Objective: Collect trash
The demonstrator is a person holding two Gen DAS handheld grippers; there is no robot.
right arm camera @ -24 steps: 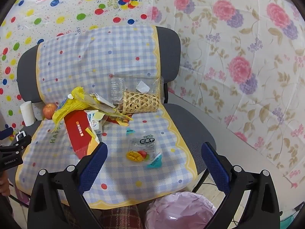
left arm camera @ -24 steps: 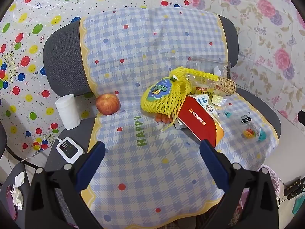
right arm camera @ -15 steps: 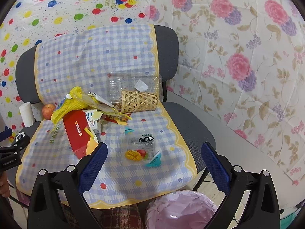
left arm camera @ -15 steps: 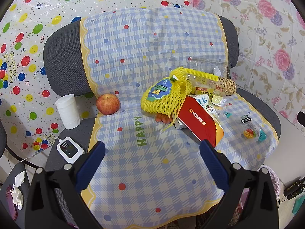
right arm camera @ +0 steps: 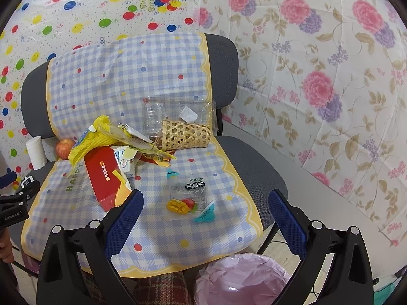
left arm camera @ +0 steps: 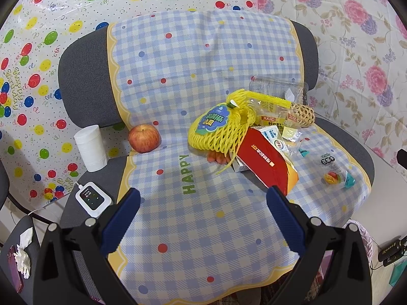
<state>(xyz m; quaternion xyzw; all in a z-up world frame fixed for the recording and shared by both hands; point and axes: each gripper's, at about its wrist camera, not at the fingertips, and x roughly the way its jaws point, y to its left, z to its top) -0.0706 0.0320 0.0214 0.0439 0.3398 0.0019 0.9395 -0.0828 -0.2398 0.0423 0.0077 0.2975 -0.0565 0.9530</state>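
Since the earlier frames your right gripper (right arm camera: 203, 203) has edged slightly closer to the seat; your left gripper (left arm camera: 203, 200) has barely shifted. Both are released, jaws spread wide, holding nothing. The trash lies on the checked cloth (left arm camera: 203, 241): a mango packet (right arm camera: 188, 198) just ahead of your right gripper, between its fingers; a red box (right arm camera: 104, 175) ahead to its left, touching a yellow net (right arm camera: 89, 145); a wicker basket (right arm camera: 185, 134) and clear tray (right arm camera: 175, 111) farther ahead. From your left gripper, the net (left arm camera: 218, 129) and box (left arm camera: 267, 162) lie ahead to the right, an apple (left arm camera: 144, 138) ahead to the left. A pink-lined bin (right arm camera: 241, 279) sits below your right gripper.
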